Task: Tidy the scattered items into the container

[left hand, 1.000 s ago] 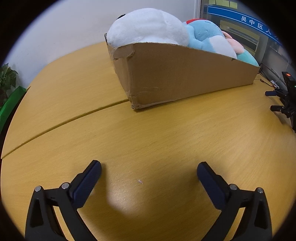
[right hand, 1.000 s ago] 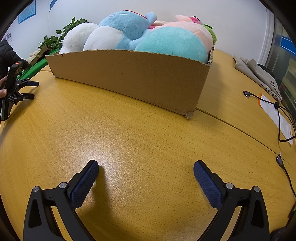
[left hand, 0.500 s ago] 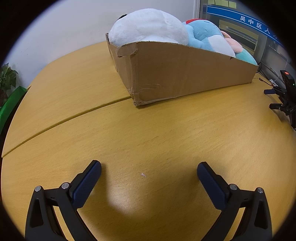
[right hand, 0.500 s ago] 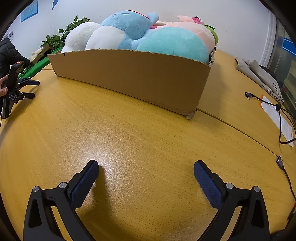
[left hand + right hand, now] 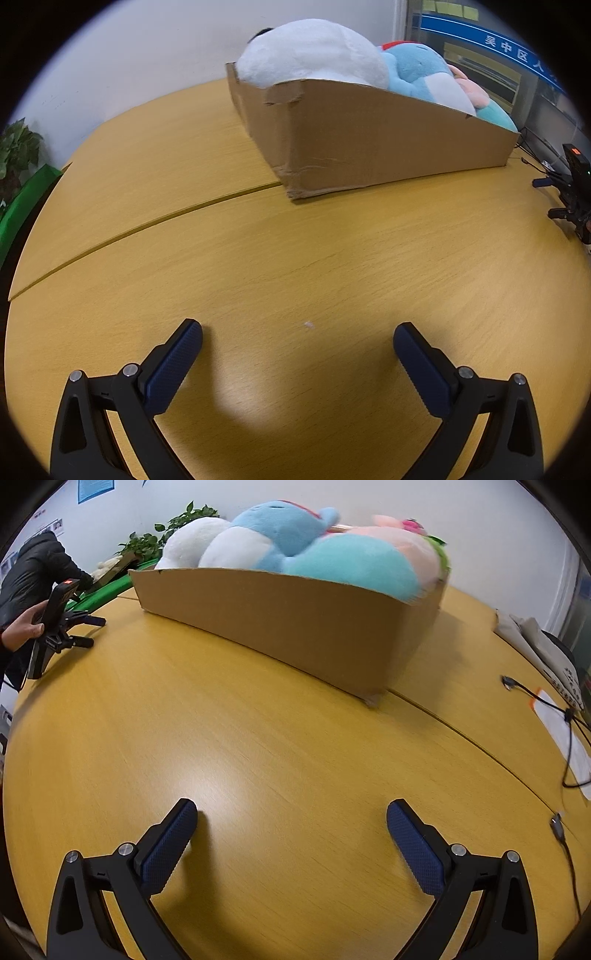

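Hovering over the wooden table [image 5: 258, 258], the left gripper [image 5: 297, 334] and right gripper [image 5: 291, 812] are gaping wide and holding nothing; plush toys [image 5: 295, 542] are sitting piled in the cardboard box [image 5: 295, 616] ahead

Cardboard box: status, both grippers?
Left gripper open, empty. Right gripper open, empty. Cardboard box heaped with plush toys. Table between: nothing blocking.

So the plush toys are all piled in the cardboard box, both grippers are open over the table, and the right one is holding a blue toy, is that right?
Not quite. The right gripper holds nothing: the right wrist view shows bare table between its open fingers. The plush toys are piled in the cardboard box, and the left gripper is open too.
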